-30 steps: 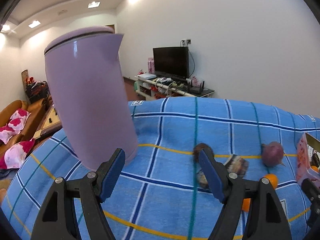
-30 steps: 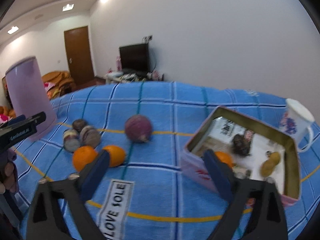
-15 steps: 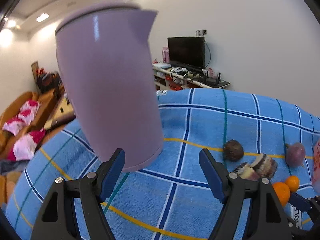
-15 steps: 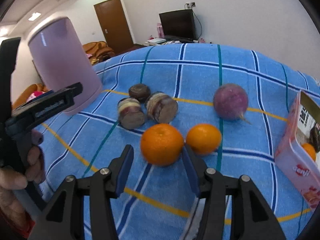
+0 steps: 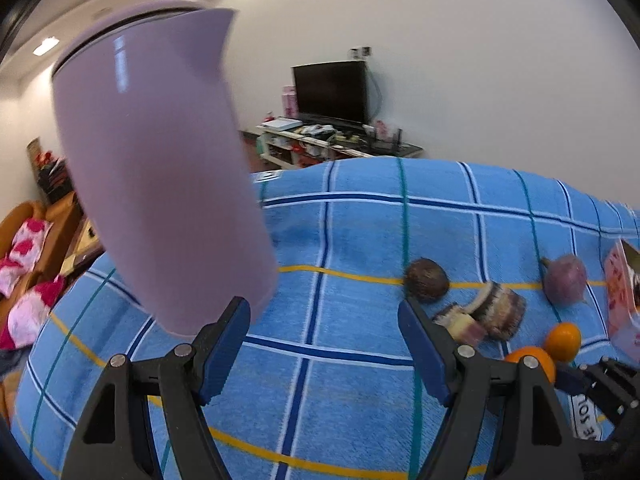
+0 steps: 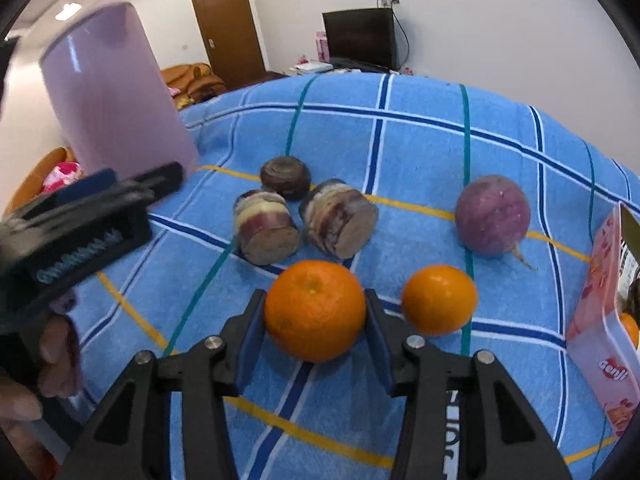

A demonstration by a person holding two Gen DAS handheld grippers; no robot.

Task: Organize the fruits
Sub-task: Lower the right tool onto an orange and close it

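Right hand-held gripper point(image 6: 316, 316) has just closed around the large orange point(image 6: 315, 310).

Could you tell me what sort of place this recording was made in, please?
Most likely a home living room: a TV on a low stand, an orange sofa beside a wooden door, and a blue checked cloth under the fruit.

A woven blue checked cloth point(image 6: 420, 152) covers the counter. The lilac kettle point(image 6: 116, 112) looks like smooth, faintly glossy plastic. The large orange point(image 6: 316, 310) has dimpled, slightly shiny peel; the pink tin point(image 6: 600, 320) gleams like printed metal.
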